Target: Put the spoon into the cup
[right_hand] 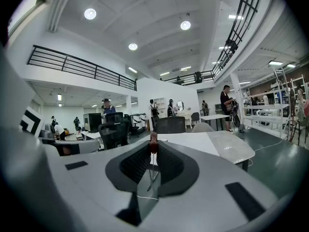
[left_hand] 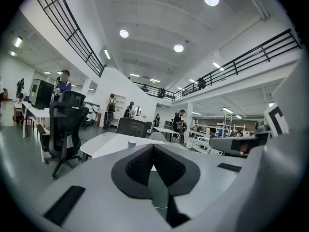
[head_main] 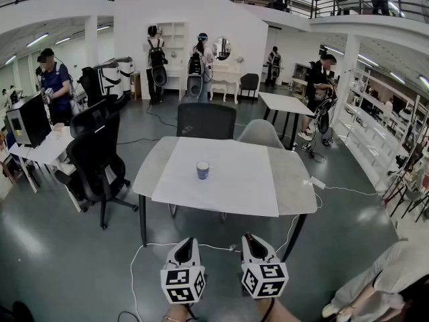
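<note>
At the lower middle of the head view, the spoon (head_main: 249, 236) is pinched in your right gripper (head_main: 252, 241). The jaws are narrowed on its thin stem, its reddish end pokes past the tips, and its length seems to run along the jaws. The cup (head_main: 202, 170) stands upright on the mat (head_main: 234, 180) at mid-frame, well apart: up the frame and slightly left of that gripper. Your left gripper (head_main: 187, 244) is closed and empty (no nearer, really), just beside the right.

Left gripper (left_hand: 153, 146), jaws closed together; beyond them, a cup (left_hand: 132, 142) stands on a table (left_hand: 92, 148), office chair (left_hand: 65, 127) at left.
</note>
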Available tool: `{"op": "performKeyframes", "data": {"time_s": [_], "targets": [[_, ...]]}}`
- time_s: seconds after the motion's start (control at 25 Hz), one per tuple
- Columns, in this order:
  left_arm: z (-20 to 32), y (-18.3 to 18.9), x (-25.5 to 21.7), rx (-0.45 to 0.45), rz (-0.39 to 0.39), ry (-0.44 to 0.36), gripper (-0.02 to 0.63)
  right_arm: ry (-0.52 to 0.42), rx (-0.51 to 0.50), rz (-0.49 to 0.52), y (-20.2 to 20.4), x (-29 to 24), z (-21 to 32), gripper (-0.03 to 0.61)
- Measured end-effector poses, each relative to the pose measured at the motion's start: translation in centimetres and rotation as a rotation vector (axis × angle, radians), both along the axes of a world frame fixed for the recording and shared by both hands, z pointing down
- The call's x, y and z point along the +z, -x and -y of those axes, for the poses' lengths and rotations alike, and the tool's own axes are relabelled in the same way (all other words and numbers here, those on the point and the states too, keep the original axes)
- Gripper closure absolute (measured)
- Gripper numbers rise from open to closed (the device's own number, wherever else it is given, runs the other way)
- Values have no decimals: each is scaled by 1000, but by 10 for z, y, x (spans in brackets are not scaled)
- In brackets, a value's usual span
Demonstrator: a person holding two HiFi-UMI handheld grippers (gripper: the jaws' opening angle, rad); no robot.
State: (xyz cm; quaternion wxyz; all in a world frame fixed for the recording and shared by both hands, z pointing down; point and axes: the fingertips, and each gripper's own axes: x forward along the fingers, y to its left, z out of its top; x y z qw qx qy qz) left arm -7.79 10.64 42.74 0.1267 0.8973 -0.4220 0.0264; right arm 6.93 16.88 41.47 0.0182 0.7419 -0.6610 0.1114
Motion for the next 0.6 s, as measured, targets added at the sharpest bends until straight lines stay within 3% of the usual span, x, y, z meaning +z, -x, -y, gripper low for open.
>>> {"op": "performKeyframes", "data": {"time_s": [0.6], "targets": [[21,21,16,50,5,35,596,3,78,60,16,14,5,518]]}}
